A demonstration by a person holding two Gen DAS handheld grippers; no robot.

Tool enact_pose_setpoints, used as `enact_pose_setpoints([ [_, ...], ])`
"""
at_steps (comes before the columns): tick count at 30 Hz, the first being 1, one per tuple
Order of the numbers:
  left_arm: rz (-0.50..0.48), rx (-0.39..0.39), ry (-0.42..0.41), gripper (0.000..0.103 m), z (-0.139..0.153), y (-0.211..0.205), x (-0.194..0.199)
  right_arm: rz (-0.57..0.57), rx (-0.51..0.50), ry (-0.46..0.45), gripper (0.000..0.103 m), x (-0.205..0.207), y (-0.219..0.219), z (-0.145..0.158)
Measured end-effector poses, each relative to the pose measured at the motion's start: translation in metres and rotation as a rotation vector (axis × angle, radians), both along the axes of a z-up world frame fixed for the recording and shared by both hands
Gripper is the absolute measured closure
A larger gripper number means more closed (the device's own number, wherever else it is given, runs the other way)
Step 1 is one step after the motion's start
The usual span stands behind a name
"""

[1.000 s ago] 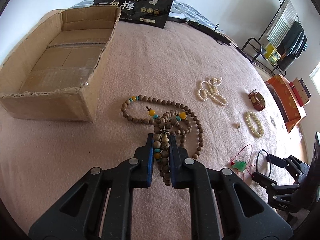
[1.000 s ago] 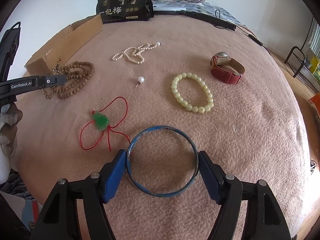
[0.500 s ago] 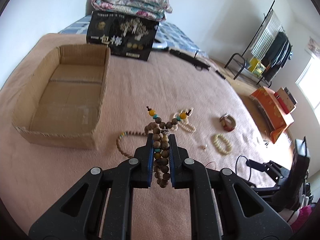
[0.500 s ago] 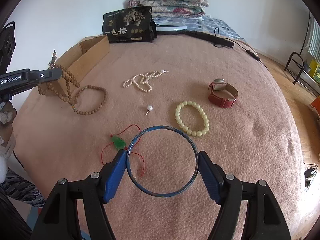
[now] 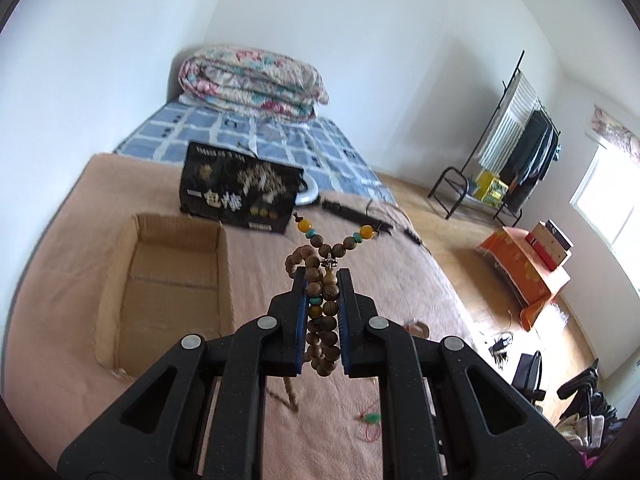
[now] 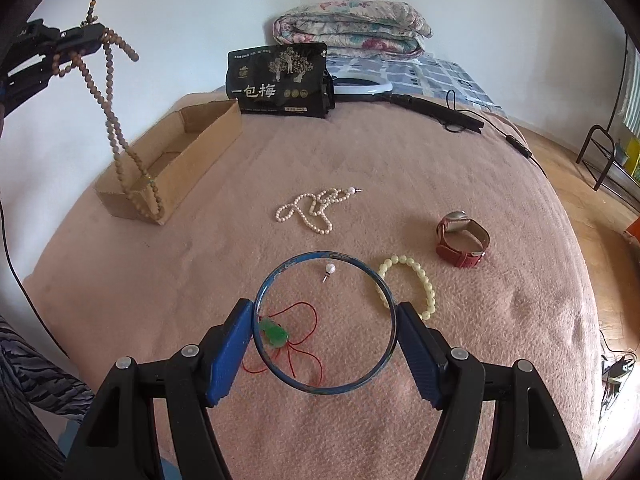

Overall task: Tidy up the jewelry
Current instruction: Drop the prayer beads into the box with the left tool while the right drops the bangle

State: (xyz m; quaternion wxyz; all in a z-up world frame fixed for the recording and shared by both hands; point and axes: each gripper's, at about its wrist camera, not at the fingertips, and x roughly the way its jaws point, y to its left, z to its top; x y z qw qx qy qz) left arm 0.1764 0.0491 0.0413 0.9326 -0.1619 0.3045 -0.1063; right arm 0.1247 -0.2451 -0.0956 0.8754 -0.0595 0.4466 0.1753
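My left gripper (image 5: 322, 280) is shut on a long wooden bead necklace (image 5: 322, 304) and holds it high above the bed. In the right wrist view the necklace (image 6: 116, 136) hangs from that gripper (image 6: 94, 34), its lower loop by the near end of the open cardboard box (image 6: 176, 152). The box also shows in the left wrist view (image 5: 168, 280). My right gripper (image 6: 325, 330) is shut on a blue bangle (image 6: 376, 376) and holds it above the pink blanket (image 6: 500, 340).
On the blanket lie a pearl necklace (image 6: 316, 210), a pearl stud (image 6: 329, 269), a pale yellow bead bracelet (image 6: 420, 280), a red-strap watch (image 6: 460, 240) and a green pendant on red cord (image 6: 274, 332). A black packet (image 6: 280, 80) stands behind the box.
My left gripper has lifted the wooden bead necklace off the blanket, high into the air, toward the box. My right gripper has risen with the bangle still held.
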Motion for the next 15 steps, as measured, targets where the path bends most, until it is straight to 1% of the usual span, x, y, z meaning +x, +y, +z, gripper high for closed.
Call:
enact_pose_setpoints([
  [3,0.038,0.015,-0.039,0.092,0.017,0.018,0.002,0.015,0.009,-0.006,0.029,0.001,0.007,0.008],
  [7,0.098,0.007,-0.066,0.092,0.024,0.043,0.004,0.046,0.015,-0.026,0.029,0.006,0.023,0.02],
  [11,0.145,0.006,-0.06,0.092,0.017,0.066,0.012,0.085,0.028,-0.055,0.029,0.017,0.048,0.035],
  [15,0.187,0.034,-0.044,0.092,0.004,0.083,0.022,0.126,0.075,-0.075,0.029,0.031,0.077,0.051],
])
